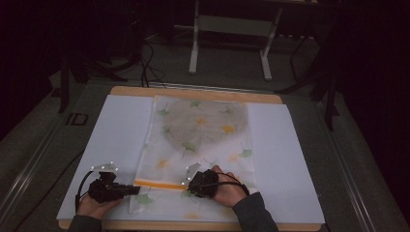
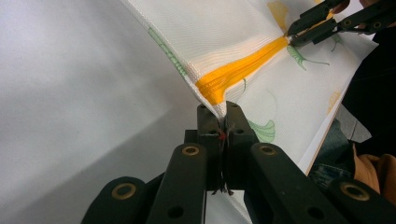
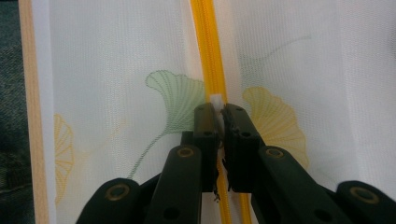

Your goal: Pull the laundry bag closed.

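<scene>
A dim room surrounds the wooden tabletop [image 1: 193, 92], most of it covered by a white sheet [image 1: 116, 140]. On the sheet lies a pale mesh bag [image 1: 203, 140] printed with green and yellow leaves, holding something dark and rounded at its far end. An orange zipper [image 2: 238, 70] crosses the bag near the person's edge. The left claw [image 2: 222, 116] is clenched on the bag's corner at the zipper's end. The right claw [image 3: 219, 114] pinches the small white zipper pull [image 3: 216, 99] partway along.
</scene>
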`<state>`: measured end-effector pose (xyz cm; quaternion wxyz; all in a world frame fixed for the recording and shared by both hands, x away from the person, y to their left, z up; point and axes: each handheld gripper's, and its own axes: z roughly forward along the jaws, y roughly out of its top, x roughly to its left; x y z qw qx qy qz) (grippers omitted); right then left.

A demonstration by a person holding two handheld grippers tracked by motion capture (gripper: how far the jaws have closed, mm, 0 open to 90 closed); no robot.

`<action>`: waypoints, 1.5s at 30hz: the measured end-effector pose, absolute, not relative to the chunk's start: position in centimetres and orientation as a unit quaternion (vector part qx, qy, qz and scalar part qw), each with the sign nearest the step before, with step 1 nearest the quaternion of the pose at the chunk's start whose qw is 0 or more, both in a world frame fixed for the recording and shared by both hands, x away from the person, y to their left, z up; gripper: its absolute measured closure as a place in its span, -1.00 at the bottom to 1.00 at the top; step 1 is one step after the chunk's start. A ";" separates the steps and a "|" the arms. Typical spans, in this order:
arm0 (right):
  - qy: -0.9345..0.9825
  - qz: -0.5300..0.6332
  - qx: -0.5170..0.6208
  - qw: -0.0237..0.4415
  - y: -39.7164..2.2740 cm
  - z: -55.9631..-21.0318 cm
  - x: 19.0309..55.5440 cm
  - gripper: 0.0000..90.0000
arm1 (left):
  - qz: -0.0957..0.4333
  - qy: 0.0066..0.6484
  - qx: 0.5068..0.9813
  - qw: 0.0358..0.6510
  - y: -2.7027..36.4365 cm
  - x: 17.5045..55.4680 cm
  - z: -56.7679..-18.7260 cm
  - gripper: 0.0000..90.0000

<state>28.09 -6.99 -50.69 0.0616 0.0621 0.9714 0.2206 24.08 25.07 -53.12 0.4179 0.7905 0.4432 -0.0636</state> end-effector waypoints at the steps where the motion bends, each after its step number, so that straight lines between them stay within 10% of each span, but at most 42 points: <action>1: 0.972 0.219 0.060 0.064 -7.0 -50.7 28.1 0.88 | -0.064 0.443 0.790 0.418 25.1 24.1 -53.1 0.96; 45: 0.973 0.202 0.077 0.075 -10.2 -50.2 27.9 0.88 | -0.063 0.445 0.789 0.420 25.2 24.0 -53.1 0.96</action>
